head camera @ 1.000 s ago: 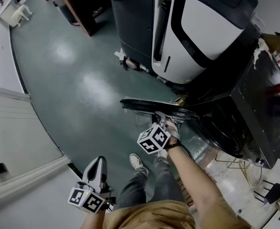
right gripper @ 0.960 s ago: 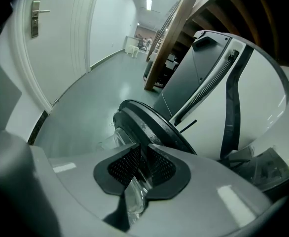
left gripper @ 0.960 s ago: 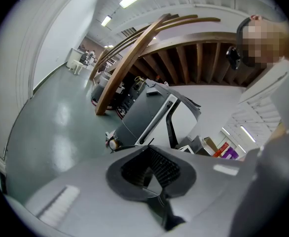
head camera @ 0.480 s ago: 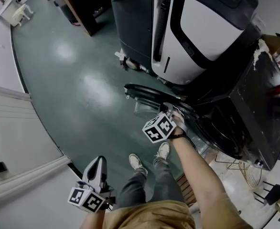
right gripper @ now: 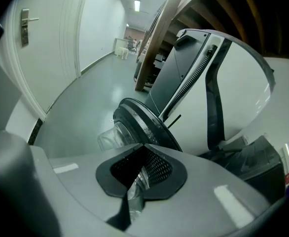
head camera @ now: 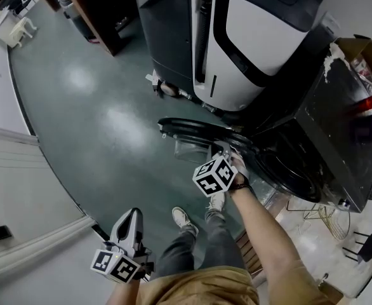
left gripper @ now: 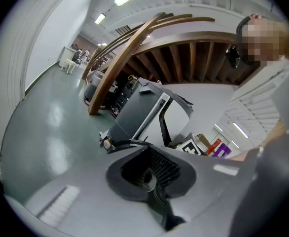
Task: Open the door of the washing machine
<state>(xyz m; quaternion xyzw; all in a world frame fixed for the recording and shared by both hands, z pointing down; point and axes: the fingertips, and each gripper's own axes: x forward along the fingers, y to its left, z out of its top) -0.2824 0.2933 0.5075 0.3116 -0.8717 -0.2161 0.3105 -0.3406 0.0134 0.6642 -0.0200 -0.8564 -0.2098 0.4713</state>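
The washing machine (head camera: 329, 129) fills the right side of the head view, a black front-loader, and its drum mouth is only a dark curve with nothing readable inside. Its far side runs off the frame edge. Beside it stands a bigger grey-and-white machine (head camera: 256, 37), top cut off.

And the door (head camera: 186, 128) is open! It stands swung out from the washing machine's front over the green floor (head camera: 103, 113), seen edge-on as a dark ring. In the right gripper view its clear glass bowl (right gripper: 109, 137) bulges out to the left.

Now the right gripper (head camera: 226, 153): jaws pressed fully together, tips meeting, nothing between them. It sits right at the door's near rim, pointing down at it. Whether the tips actually touch that rim cannot be told, because the marker cube (head camera: 214, 175) and the hand cover the spot from above.

Left gripper (head camera: 133, 215): low at the person's side, well away from the door, hanging over the floor. Jaws closed too, holding nothing. Its own view catches the door only as a small dark arc behind the jaw tips.
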